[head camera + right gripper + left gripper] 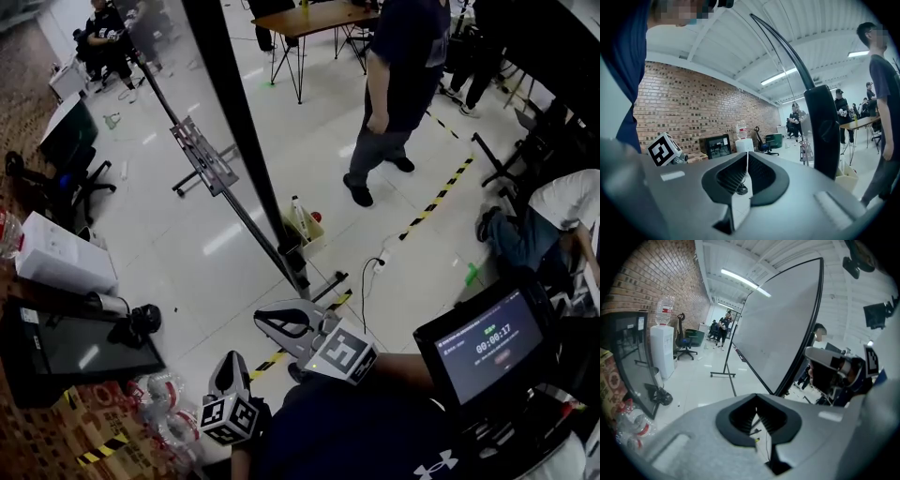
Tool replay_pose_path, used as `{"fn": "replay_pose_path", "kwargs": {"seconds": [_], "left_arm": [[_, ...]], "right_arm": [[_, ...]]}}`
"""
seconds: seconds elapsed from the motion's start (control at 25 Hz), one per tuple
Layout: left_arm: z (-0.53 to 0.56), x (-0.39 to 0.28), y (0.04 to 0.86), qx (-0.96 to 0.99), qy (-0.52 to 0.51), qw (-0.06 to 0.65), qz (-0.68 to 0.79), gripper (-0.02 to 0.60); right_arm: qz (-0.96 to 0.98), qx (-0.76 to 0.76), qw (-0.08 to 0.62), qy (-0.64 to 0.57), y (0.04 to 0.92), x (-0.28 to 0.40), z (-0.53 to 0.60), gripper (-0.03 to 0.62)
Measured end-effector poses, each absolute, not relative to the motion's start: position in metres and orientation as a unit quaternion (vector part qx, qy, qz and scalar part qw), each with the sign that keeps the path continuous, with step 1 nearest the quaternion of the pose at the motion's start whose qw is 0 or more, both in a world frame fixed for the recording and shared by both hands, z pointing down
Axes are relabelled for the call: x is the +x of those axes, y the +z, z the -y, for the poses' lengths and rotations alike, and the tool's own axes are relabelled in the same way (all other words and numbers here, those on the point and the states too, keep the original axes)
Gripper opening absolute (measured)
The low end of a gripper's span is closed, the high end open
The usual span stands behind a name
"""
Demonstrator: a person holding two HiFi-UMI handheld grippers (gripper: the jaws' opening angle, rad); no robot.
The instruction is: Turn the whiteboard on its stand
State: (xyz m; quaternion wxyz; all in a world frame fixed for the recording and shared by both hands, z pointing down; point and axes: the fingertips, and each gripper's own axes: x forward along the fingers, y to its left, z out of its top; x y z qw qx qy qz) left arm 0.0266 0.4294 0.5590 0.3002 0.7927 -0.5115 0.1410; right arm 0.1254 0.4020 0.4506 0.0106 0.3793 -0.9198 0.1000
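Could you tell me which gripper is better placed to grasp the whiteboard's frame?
Probably the right gripper: in the head view it sits nearer the whiteboard frame, whose edge stands close beside its shut jaws in its own view. The left gripper, also shut, is farther back.

I am wearing a dark navy shirt [356, 422] with a small white logo [433, 464] showing near its lower edge. My left gripper [756, 414] and right gripper [747, 172] are showing smooth grey shells around black ribbed pads [741, 418]. My left marker cube [230, 419] and right marker cube [341, 355] are showing black square patterns on white faces
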Motion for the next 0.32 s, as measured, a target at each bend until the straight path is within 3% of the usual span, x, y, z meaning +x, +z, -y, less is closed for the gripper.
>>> {"fn": "replay_pose_path", "kwargs": {"seconds": [0.32], "left_arm": [[-0.431,0.062,0.542,0.820,0.136,0.299,0.468,0.006]], "right_arm": [[0.899,0.429,-0.005,0.091,0.420,0.159,-0.414,0.015]]}}
